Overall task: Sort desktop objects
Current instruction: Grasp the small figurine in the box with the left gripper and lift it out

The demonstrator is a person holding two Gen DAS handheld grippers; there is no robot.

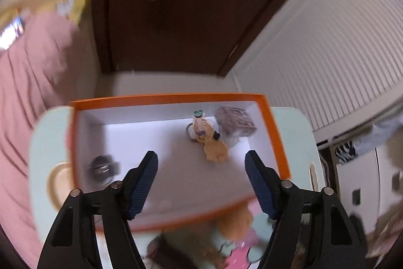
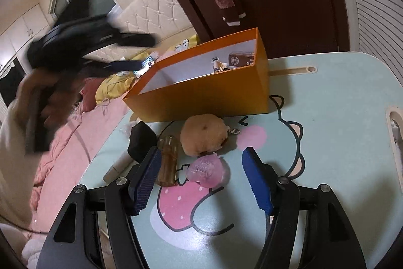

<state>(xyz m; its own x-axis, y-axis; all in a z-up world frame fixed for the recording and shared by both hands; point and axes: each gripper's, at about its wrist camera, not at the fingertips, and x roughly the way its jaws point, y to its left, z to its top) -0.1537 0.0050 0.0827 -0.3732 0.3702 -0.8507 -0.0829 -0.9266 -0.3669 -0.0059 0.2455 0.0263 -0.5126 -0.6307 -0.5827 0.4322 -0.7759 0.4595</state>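
The pale-blue table (image 2: 340, 117) is bare at right. The orange box (image 2: 209, 100) stands open-topped at its far side, floor mostly free. Left gripper (image 1: 201, 183) hovers above it, jaws wide, empty. Right gripper (image 2: 201, 183), also wide, frames a pink translucent toy (image 2: 207, 170); beside it, an amber bottle (image 2: 168, 160) points boxward.

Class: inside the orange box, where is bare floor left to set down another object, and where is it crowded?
Free: the orange box floor's middle, between the black object at its left wall and the tan plush. Crowded: the far right corner, holding plush, small figure and brown box.
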